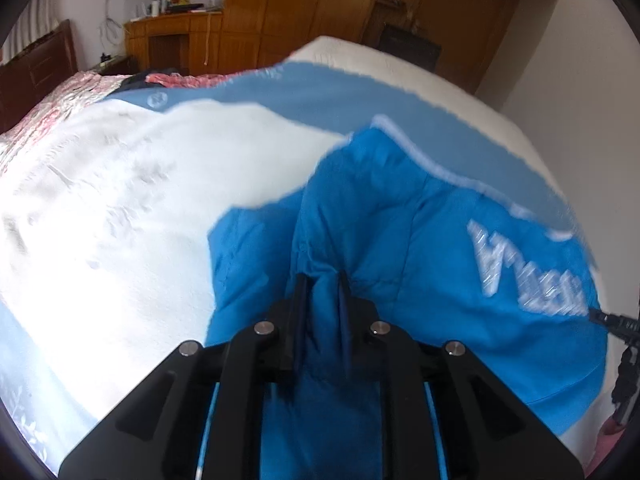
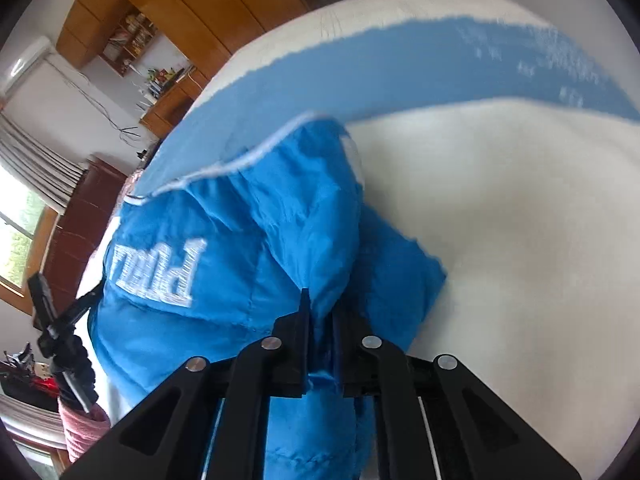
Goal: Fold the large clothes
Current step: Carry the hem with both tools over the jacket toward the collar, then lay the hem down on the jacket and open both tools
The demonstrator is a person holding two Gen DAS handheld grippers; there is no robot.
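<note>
A bright blue jacket (image 1: 400,248) with white embroidered lettering hangs bunched above the bed. My left gripper (image 1: 322,280) is shut on a fold of its fabric. My right gripper (image 2: 320,300) is shut on another fold of the same jacket (image 2: 224,240); the white lettering (image 2: 160,272) shows upside down to the left of the fingers. The right gripper's body shows at the right edge of the left wrist view (image 1: 616,320), and the left gripper shows at the left of the right wrist view (image 2: 52,320). The frames are motion-blurred.
The bed is covered by a white sheet (image 1: 120,208) with a wide pale-blue band (image 1: 320,92). A pink floral quilt (image 1: 60,96) lies near the dark headboard (image 1: 36,72). Wooden wardrobes (image 1: 320,4) and a cluttered wooden desk (image 1: 172,32) stand beyond.
</note>
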